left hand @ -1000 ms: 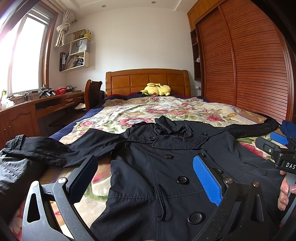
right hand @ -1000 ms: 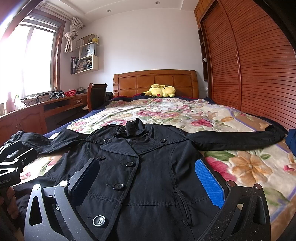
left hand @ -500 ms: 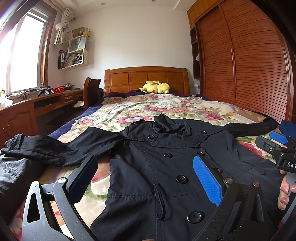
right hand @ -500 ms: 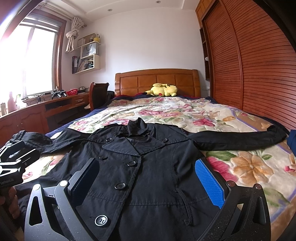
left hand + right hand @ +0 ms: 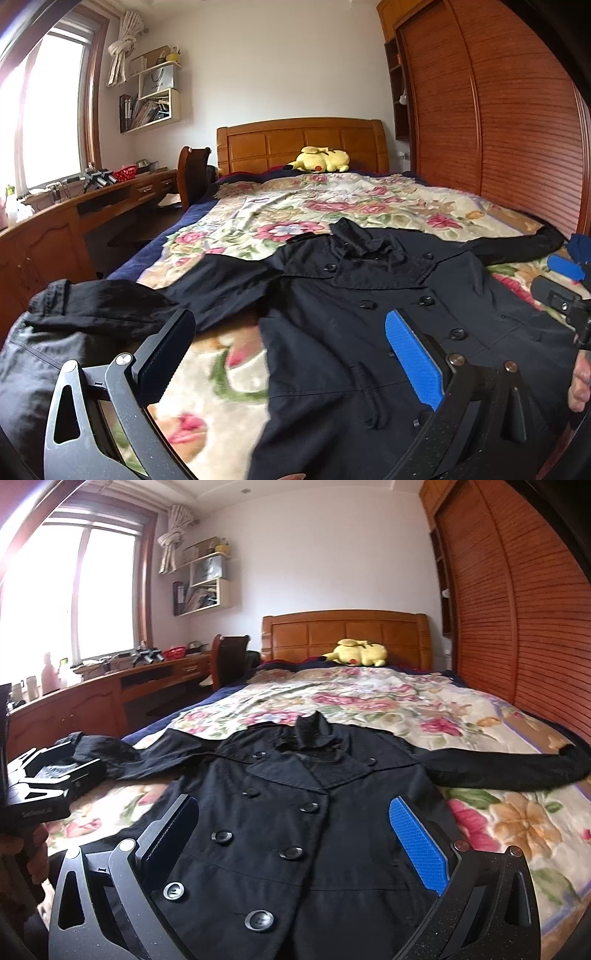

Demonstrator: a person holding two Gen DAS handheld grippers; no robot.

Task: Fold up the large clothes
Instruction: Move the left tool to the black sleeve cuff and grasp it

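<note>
Coat (image 5: pixel 317 830) flat on bed (image 5: pixel 369 698)

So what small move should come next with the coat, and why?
Probably bring the left gripper to the left sleeve and pinch it. The coat lies flat and buttoned on the bed, both sleeves spread out, and both grippers are open and empty.

Left wrist view: low at the foot of the bed (image 5: pixel 369 206), close over the coat's (image 5: pixel 369 332) left half, facing the headboard (image 5: pixel 303 144). Right wrist view: same height, centred on the coat (image 5: pixel 314 830), same heading. Shared: coat, bed, headboard, yellow plush toy (image 5: pixel 358 653).
</note>
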